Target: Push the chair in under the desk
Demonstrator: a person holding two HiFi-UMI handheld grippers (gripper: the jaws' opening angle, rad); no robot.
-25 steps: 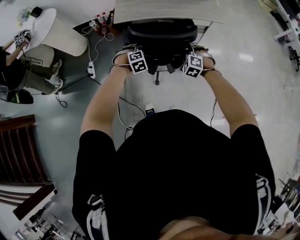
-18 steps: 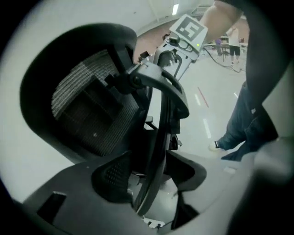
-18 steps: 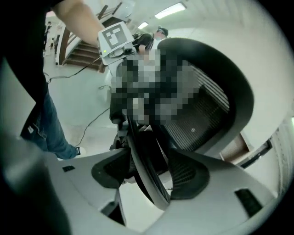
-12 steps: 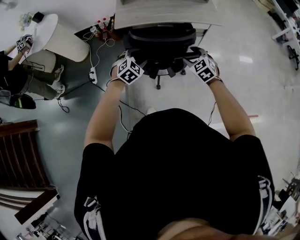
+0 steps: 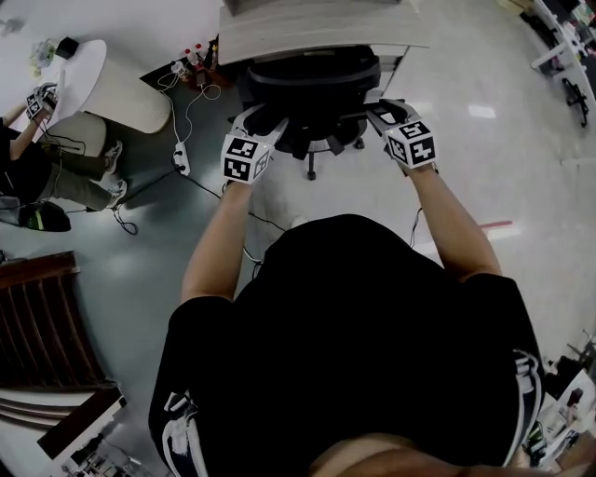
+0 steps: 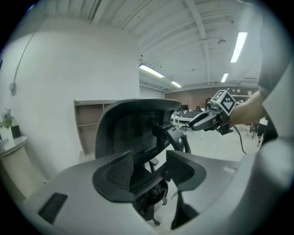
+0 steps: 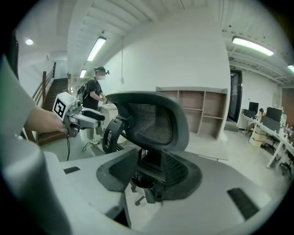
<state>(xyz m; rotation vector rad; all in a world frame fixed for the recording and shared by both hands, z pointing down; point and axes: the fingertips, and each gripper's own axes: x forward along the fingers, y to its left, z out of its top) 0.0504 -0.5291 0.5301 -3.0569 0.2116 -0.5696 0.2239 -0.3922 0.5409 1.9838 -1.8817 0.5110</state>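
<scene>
At left gripper (image 6: 149, 172): released, jaws apart on nothing; at right gripper (image 7: 147, 172): released too, jaws just been closing partway, only air between, backrest (image 7: 151, 124) beyond. Outward: chair (image 5: 312, 84) mostly tucked under desk (image 5: 317, 23), both grippers flanking it. Risks swivelling it with an uneven shove, slipping off the curved back, or catching a wheel (image 5: 311, 166) on the power strip (image 5: 178, 160) to its left.

This is an open-plan office. A mesh swivel chair (image 5: 312, 79) stands at a pale desk (image 5: 317, 23), and an open shelf unit (image 7: 206, 110) lines the white wall. Further desks with monitors (image 7: 271, 121) fill the far side under strip lights (image 7: 250, 46), and a power strip (image 5: 181, 158) lies on the glossy floor (image 5: 484, 168).
</scene>
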